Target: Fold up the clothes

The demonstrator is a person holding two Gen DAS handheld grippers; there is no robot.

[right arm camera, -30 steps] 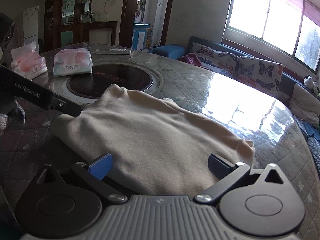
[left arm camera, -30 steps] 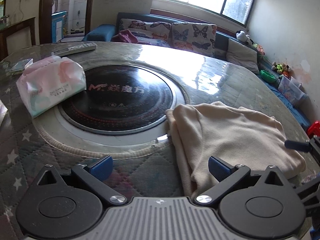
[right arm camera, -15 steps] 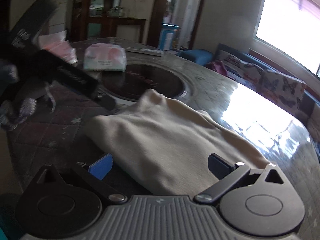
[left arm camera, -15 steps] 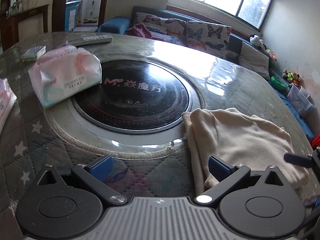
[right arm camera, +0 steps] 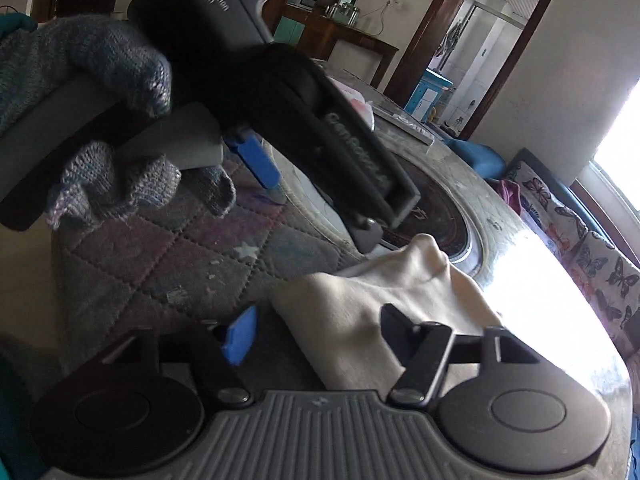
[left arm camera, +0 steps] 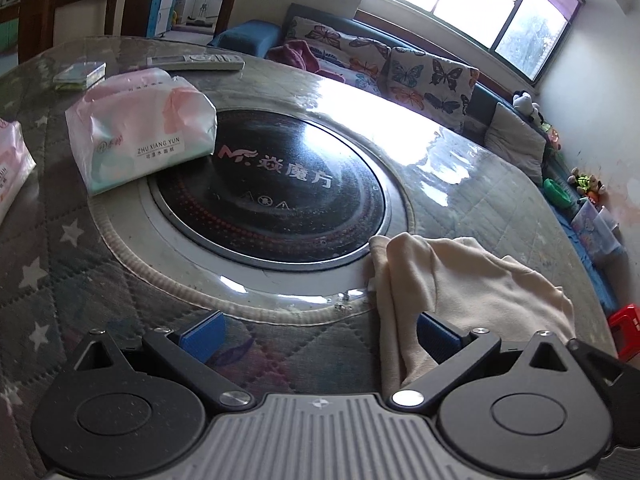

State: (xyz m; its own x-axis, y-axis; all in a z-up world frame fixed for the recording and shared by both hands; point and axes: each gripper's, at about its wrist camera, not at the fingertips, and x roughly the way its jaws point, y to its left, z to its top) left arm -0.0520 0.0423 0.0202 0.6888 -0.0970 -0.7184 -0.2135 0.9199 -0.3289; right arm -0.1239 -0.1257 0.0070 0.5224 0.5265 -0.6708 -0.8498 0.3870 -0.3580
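right tongs (right arm camera: 316, 332) closing over the near corner of the cream garment (right arm camera: 384, 300), cloth between the pads but not yet pinched. left tongs (left arm camera: 320, 330) spread wide, holding nothing, right pad resting over the garment's left edge. garment bunched on the table (left arm camera: 60, 280) beside the black round hob (left arm camera: 276, 196). better to bite deep into every layer before lifting, then carry the corner across, keeping edges aligned.

Both handheld grippers are black, with ribbed grey bodies, round pivot discs, silver screws and blue pads (left arm camera: 202, 336) on the jaws. The left gripper (right arm camera: 320, 184) carries white lettering; a knitted grey-blue glove (right arm camera: 100, 92) covers the hand holding it.
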